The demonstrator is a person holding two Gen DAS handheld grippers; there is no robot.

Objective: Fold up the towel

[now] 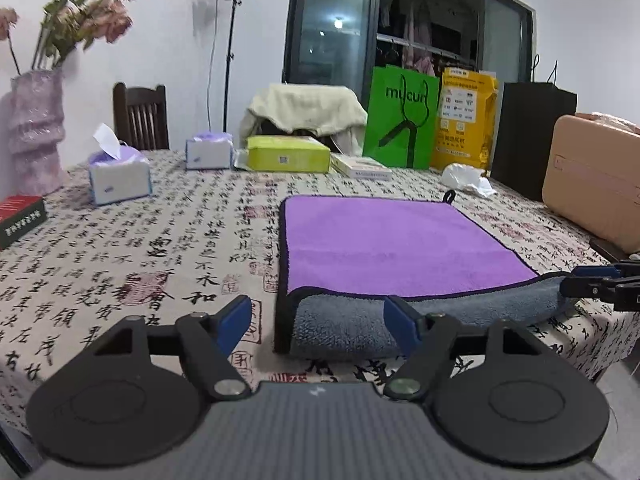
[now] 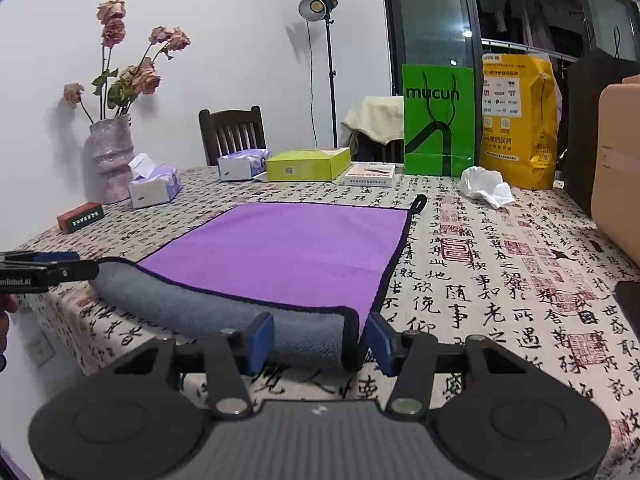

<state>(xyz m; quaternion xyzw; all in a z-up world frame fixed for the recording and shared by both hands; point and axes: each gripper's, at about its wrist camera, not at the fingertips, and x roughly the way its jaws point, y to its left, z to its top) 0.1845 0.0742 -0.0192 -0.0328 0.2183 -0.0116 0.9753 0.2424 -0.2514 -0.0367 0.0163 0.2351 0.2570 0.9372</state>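
Currently the towel (image 1: 384,248) lies purple side up on the tabletop (image 1: 160,240), its near edge rolled back, grey side out. Left gripper (image 1: 316,320): jaws spread, roll's corner between them. Right gripper (image 2: 318,340): jaws spread, straddling the roll's other end, both held level.

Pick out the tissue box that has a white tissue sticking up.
The nearer tissue box, beside the vase. The farther tissue box, next to the green box, shows none.

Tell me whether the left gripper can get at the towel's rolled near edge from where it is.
Probably yes. The left gripper is open right by the rolled grey edge of the towel, with nothing between them; it sits slightly off the towel's left corner.
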